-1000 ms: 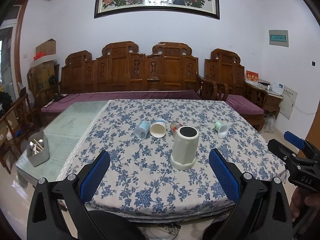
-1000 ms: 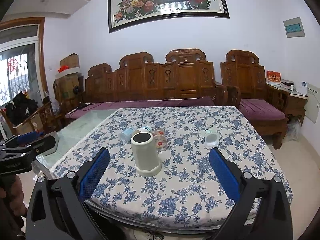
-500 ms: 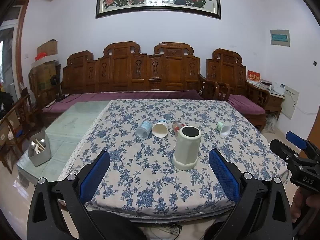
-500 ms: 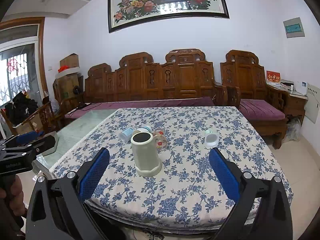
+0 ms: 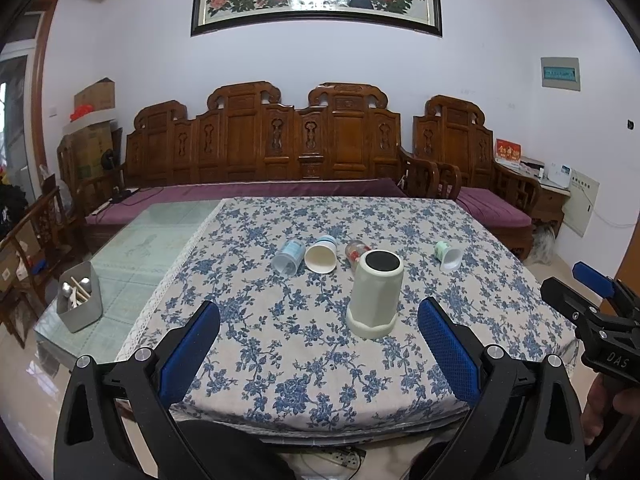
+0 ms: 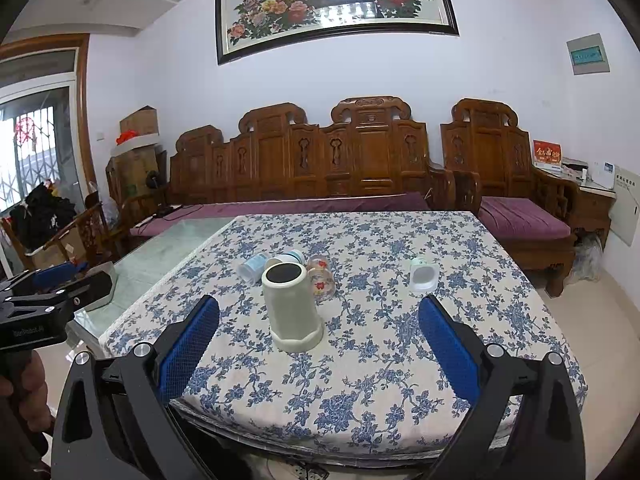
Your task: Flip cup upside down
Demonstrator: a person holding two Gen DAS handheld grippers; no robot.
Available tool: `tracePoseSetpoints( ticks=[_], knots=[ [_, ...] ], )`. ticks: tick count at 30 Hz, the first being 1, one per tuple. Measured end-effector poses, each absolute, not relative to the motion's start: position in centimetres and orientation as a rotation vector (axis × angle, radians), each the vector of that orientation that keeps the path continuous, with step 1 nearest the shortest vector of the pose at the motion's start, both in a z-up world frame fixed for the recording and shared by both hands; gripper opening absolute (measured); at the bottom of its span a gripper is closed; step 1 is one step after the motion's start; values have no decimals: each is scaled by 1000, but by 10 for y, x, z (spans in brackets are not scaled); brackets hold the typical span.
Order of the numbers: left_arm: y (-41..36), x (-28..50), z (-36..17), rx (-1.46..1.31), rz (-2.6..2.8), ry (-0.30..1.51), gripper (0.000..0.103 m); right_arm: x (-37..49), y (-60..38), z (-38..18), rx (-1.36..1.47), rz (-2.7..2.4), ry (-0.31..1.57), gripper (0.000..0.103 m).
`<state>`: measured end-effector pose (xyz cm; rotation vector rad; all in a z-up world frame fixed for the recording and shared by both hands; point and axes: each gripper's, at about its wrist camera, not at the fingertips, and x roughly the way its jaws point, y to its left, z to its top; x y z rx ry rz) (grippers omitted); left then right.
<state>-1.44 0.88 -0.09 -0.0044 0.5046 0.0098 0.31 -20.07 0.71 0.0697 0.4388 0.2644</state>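
A tall cream cup [image 5: 375,293] stands rim-down on the flowered tablecloth [image 5: 280,344], its dark base on top; it also shows in the right wrist view [image 6: 292,306]. Behind it lie a clear blue cup [image 5: 289,256], a white paper cup [image 5: 320,258], a glass with red print [image 5: 355,251] and a small green cup [image 5: 448,255], all on their sides. My left gripper [image 5: 320,344] is open and empty, short of the table's near edge. My right gripper [image 6: 320,344] is open and empty, also short of the edge.
A grey box with utensils [image 5: 78,300] sits on the glass table part at the left. A carved wooden sofa [image 5: 280,148] with purple cushions stands behind the table. The right gripper shows at the right edge of the left wrist view [image 5: 592,320].
The left gripper's view has shifted slightly, tilting up a little; the cups have not moved. Both grippers stay open.
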Motion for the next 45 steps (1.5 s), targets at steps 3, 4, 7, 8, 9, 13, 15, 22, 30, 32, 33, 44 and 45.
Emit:
tracePoseSetpoints(
  ticks=[3,4,7,8,9,13,15,22,30,32,33,44,45],
  knots=[
    [8,-14,-1,-2,10,504,95,3,-201,7,69,265,439,100],
    [9,-14,-1,-4,10,504,95,3,-200,7,70,265,440,100],
    [9,-15,-1,-4,7,504,95,3,-201,7,68,265,438,100],
    [9,-15,-2,-4,9,504,95,4,-201,6,69,265,439,100],
    [10,-15,-2,-6,8,505,95,4,-201,6,69,265,439,100],
    [10,-14,-1,-7,9,504,95,3,-201,6,69,265,439,100],
    [10,-14,-1,-8,10,502,95,4,-201,6,69,266,441,100],
    [9,-15,0,-6,12,499,95,3,-201,6,70,265,440,100],
    [8,-16,1,-5,13,492,95,3,-201,6,70,265,439,100],
    [8,-16,2,-6,11,491,95,3,-201,6,70,265,439,100],
    [8,-16,2,-5,12,492,95,3,-201,6,69,265,440,100],
    [8,-16,2,-2,14,490,95,3,-201,6,71,265,440,100],
    [8,-17,2,0,14,490,95,3,-201,6,70,264,439,100]
  ],
)
